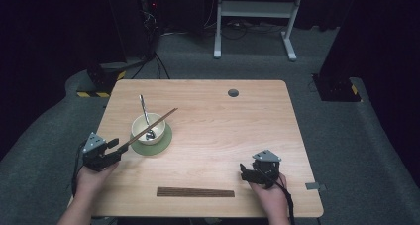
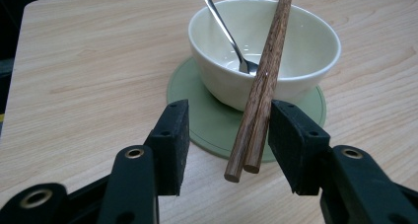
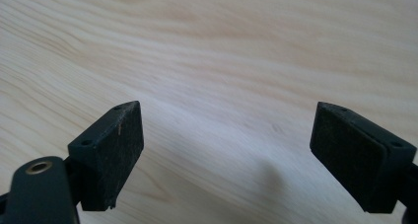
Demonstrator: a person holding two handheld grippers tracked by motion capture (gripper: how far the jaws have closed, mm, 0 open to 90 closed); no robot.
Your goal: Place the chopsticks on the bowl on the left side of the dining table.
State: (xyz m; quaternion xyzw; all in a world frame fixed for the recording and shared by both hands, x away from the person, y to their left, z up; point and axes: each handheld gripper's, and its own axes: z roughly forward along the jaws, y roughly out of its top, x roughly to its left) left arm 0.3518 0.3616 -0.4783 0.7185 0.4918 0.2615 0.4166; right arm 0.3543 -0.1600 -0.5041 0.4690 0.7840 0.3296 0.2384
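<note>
On the wooden table [image 1: 223, 136] a cream bowl [image 1: 147, 128] sits on a round green coaster [image 1: 163, 143], at about nine o'clock from the table's middle. A metal spoon [image 1: 144, 116] stands in the bowl, its head down on the bottom and its handle leaning out over the rim toward twelve o'clock. A pair of dark wooden chopsticks [image 1: 151, 127] lies slanted across the bowl's rim, its far tips pointing to about two o'clock past the bowl and its near ends coming down toward eight o'clock, to the left gripper [image 1: 115, 148]. In the left gripper view the chopsticks [image 2: 261, 91] run between the two black jaws: their near ends hang just above the table beside the coaster's [image 2: 207, 120] edge, close against the jaw on the right of that view, while a clear gap stands between them and the jaw on the left. The jaws are about half apart and do not pinch the sticks; whether the right-hand pad actually touches the wood cannot be told. The bowl [image 2: 296, 51] and spoon [image 2: 224, 29] lie straight ahead of these jaws, at twelve o'clock. The right gripper [image 1: 245, 171] rests near the table's front edge at about five o'clock from the middle, held in the person's right hand [image 1: 270, 197]. In the right gripper view its jaws stand wide apart over bare wood with nothing between them. A second set of dark chopsticks [image 1: 195, 192] lies flat and parallel to the front edge at six o'clock, between the two hands and just left of the right gripper.
</note>
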